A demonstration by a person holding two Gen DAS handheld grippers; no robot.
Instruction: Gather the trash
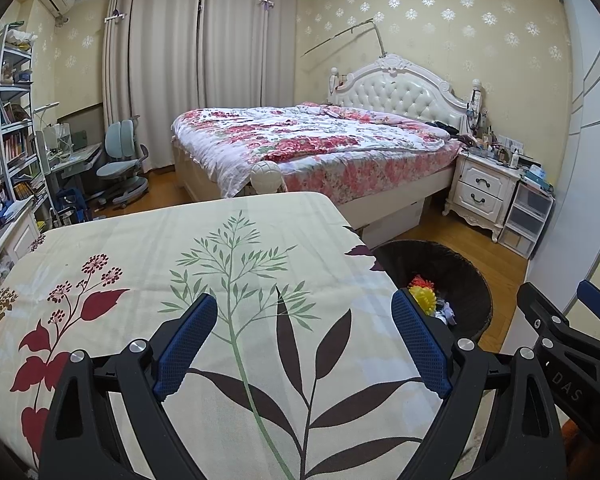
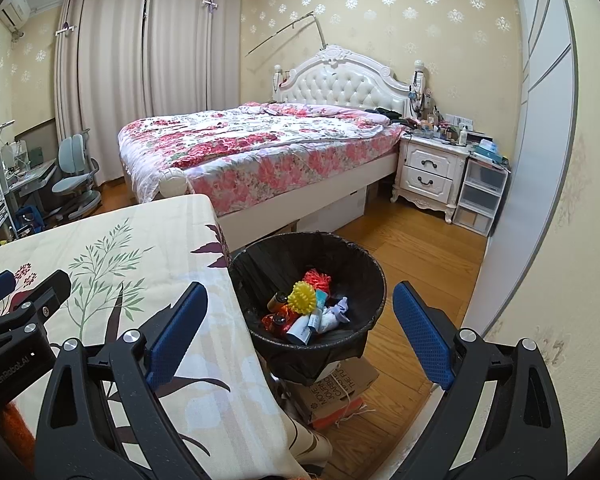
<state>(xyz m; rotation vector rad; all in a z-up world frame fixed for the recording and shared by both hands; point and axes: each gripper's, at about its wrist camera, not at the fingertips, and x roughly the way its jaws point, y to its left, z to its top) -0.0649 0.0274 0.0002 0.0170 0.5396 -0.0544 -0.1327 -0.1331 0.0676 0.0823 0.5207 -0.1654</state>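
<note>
Hovering over the leaf-printed table (image 1: 220, 280) at lower left, the left gripper (image 1: 304, 344) has its jaws spread and holds nothing. Right of it, the right gripper (image 2: 296, 344), jaws likewise spread and empty, faces the black-lined bin (image 2: 364, 276) at centre frame, where the trash (image 2: 304, 308) already lies, likely just dropped. The gripper body reads "GenRobot.AI"; the cardboard box (image 2: 340, 388) beneath the bin has print I cannot read fully.

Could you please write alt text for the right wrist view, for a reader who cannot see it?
The open right gripper hangs above a black-lined trash bin holding a yellow spiky ball, a red-orange ball, tubes and wrappers. The bin stands beside a table with a leaf-print cloth; the left gripper shows at the left edge. Behind is a floral bed.
</note>
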